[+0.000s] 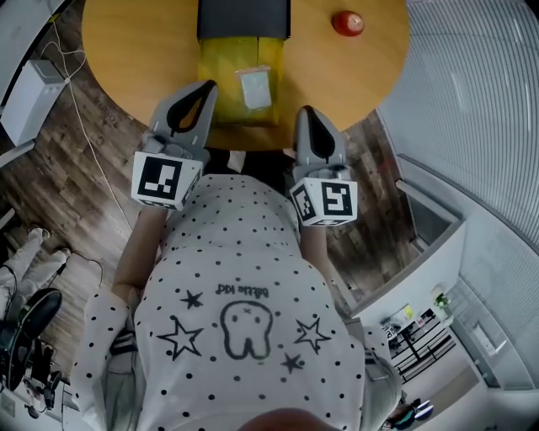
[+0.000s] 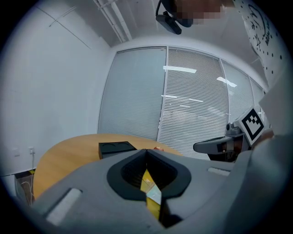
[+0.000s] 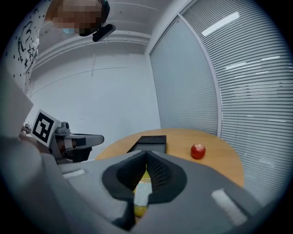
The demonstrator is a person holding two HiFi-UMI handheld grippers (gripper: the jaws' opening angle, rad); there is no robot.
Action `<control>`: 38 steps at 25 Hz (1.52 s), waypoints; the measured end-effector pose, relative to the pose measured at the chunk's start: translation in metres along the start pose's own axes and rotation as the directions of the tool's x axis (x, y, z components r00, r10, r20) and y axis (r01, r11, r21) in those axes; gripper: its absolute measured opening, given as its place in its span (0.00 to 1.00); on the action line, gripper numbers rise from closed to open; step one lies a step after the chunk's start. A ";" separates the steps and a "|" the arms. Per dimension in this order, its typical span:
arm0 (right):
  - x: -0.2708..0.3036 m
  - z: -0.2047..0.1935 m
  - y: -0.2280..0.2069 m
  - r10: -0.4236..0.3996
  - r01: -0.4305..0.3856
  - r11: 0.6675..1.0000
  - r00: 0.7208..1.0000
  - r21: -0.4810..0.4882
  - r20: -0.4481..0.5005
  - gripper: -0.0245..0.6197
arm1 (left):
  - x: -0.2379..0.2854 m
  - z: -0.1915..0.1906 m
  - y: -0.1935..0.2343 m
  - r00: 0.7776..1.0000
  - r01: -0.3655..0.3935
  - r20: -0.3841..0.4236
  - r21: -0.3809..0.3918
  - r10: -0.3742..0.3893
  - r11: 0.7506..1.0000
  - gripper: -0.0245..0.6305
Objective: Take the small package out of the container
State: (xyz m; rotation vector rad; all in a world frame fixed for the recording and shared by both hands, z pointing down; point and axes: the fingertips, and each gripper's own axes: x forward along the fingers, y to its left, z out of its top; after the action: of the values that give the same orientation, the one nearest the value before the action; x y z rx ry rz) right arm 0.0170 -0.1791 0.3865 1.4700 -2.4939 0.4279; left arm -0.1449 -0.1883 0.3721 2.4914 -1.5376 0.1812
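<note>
A yellow padded package (image 1: 226, 80) with a white label (image 1: 254, 87) lies on the round wooden table (image 1: 135, 42), just in front of a black container (image 1: 243, 18). Whether its far end is inside the container I cannot tell. My left gripper (image 1: 207, 84) hovers at the package's left side, jaws shut and empty. My right gripper (image 1: 304, 110) is at the table's near edge, right of the package, also shut on nothing. In the left gripper view the package (image 2: 149, 183) shows through the hollow behind the closed tips (image 2: 146, 150). The right gripper view shows the package (image 3: 139, 201) the same way.
A red apple (image 1: 348, 23) sits on the table's far right, also seen in the right gripper view as the apple (image 3: 198, 151). A white box (image 1: 34, 101) and a cable lie on the wood floor to the left. Blinds cover the glass wall on the right.
</note>
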 end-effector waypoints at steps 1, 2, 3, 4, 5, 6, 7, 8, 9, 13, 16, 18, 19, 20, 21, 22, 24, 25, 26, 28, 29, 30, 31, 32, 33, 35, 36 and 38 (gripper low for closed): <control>0.000 0.000 0.002 0.007 -0.007 1.000 1.000 -0.003 -0.002 0.05 | -0.001 0.000 0.002 1.000 -0.007 0.001 0.001 0.007 1.000 0.05; 0.001 -0.001 0.004 0.015 -0.015 1.000 1.000 -0.005 -0.004 0.05 | -0.002 0.001 0.004 1.000 -0.015 0.001 0.002 0.015 1.000 0.05; 0.002 0.000 0.006 0.022 -0.022 1.000 1.000 -0.006 -0.004 0.05 | -0.004 0.001 0.007 1.000 -0.023 0.002 0.000 0.023 1.000 0.05; 0.002 0.000 0.008 0.029 -0.029 1.000 1.000 -0.008 -0.004 0.05 | -0.005 0.001 0.009 0.999 -0.032 0.003 -0.004 0.032 0.999 0.05; 0.003 0.000 0.009 0.035 -0.035 0.999 0.999 -0.012 -0.005 0.05 | -0.006 0.001 0.010 0.999 -0.038 0.004 -0.008 0.038 0.999 0.05; 0.003 0.000 0.010 0.040 -0.040 0.999 0.999 -0.019 -0.007 0.05 | -0.008 0.001 0.010 0.999 -0.042 0.005 -0.011 0.042 0.999 0.05; 0.004 0.001 0.010 0.042 -0.043 0.999 0.999 -0.028 -0.008 0.05 | -0.008 0.001 0.011 0.999 -0.044 0.006 -0.011 0.044 0.999 0.05; 0.005 0.001 0.010 0.042 -0.042 0.998 0.999 -0.037 -0.009 0.05 | -0.009 0.001 0.011 0.999 -0.045 0.007 -0.010 0.045 0.999 0.05; 0.006 0.002 0.010 0.039 -0.040 0.998 0.999 -0.046 -0.011 0.05 | -0.009 0.001 0.011 0.999 -0.046 0.007 -0.010 0.046 0.999 0.05; 0.009 0.000 0.011 0.031 -0.034 0.995 0.999 -0.090 -0.031 0.05 | -0.010 0.001 0.012 0.999 -0.050 0.005 -0.008 0.050 0.999 0.05; 0.011 -0.005 0.013 0.037 -0.043 0.992 0.998 -0.116 -0.054 0.05 | -0.010 -0.001 0.011 0.999 -0.050 -0.001 -0.006 0.050 0.999 0.05; 0.011 -0.007 0.015 0.044 -0.051 0.991 0.997 -0.120 -0.065 0.08 | -0.011 -0.001 0.011 0.999 -0.048 -0.003 -0.005 0.048 0.999 0.05; 0.012 -0.008 0.015 0.047 -0.055 0.991 0.996 -0.120 -0.070 0.11 | -0.011 -0.002 0.011 0.999 -0.048 -0.004 -0.006 0.048 0.999 0.05; 0.012 -0.009 0.015 0.048 -0.057 0.991 0.996 -0.120 -0.074 0.11 | -0.011 -0.002 0.011 0.999 -0.048 -0.005 -0.006 0.048 0.999 0.05; 0.013 -0.010 0.015 0.047 -0.056 0.991 0.996 -0.121 -0.077 0.11 | -0.012 -0.002 0.012 0.999 -0.049 -0.006 -0.005 0.049 0.999 0.05; 0.014 -0.010 0.015 0.045 -0.055 0.991 0.996 -0.123 -0.081 0.12 | -0.012 -0.002 0.013 0.999 -0.051 -0.008 -0.004 0.051 0.999 0.05; 0.016 -0.011 0.014 0.043 -0.054 0.990 0.995 -0.130 -0.086 0.15 | -0.012 -0.003 0.014 0.999 -0.053 -0.010 -0.002 0.053 0.999 0.05; 0.017 -0.011 0.014 0.043 -0.055 0.989 0.995 -0.138 -0.088 0.17 | -0.012 -0.003 0.014 0.999 -0.052 -0.011 0.000 0.052 0.999 0.05; 0.019 -0.011 0.015 0.043 -0.057 0.987 0.995 -0.149 -0.092 0.18 | -0.012 -0.003 0.013 0.999 -0.051 -0.011 0.001 0.051 0.999 0.05; 0.024 -0.013 0.016 0.044 -0.061 0.984 0.994 -0.169 -0.104 0.20 | -0.012 -0.003 0.013 0.999 -0.049 -0.012 0.003 0.049 0.999 0.05; 0.026 -0.014 0.016 0.044 -0.063 0.982 0.993 -0.176 -0.111 0.20 | -0.012 -0.003 0.013 0.999 -0.049 -0.012 0.003 0.049 0.999 0.05; 0.029 -0.016 0.016 0.042 -0.064 0.981 0.992 -0.184 -0.120 0.22 | -0.012 -0.003 0.012 0.999 -0.049 -0.011 0.003 0.049 0.999 0.05; 0.032 -0.019 0.015 0.040 -0.065 0.979 0.990 -0.194 -0.134 0.24 | -0.013 -0.003 0.012 0.999 -0.049 -0.010 0.004 0.049 0.999 0.05; 0.036 -0.023 0.015 0.038 -0.068 0.977 0.988 -0.204 -0.151 0.24 | -0.013 -0.003 0.012 0.999 -0.050 -0.008 0.004 0.050 0.999 0.05; 0.039 -0.028 0.014 0.037 -0.073 0.975 0.985 -0.211 -0.171 0.25 | -0.013 -0.003 0.012 0.999 -0.051 -0.007 0.004 0.051 0.999 0.05; 0.046 -0.040 0.014 0.035 -0.081 0.974 0.976 -0.210 -0.216 0.26 | -0.015 -0.003 0.013 0.999 -0.053 -0.005 0.005 0.053 0.999 0.05; 0.049 -0.045 0.013 0.032 -0.083 0.974 0.971 -0.209 -0.238 0.26 | -0.015 -0.002 0.013 0.999 -0.054 -0.005 0.005 0.054 0.999 0.05; 0.054 -0.054 0.013 0.023 -0.085 0.975 0.958 -0.206 -0.284 0.26 | -0.017 0.000 0.015 0.998 -0.059 -0.003 0.004 0.059 0.998 0.05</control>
State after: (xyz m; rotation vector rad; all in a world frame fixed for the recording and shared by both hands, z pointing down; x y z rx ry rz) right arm -0.0180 -0.1979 0.4525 1.1706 -2.2777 0.3340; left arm -0.1657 -0.1803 0.3701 2.4494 -1.6125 0.1974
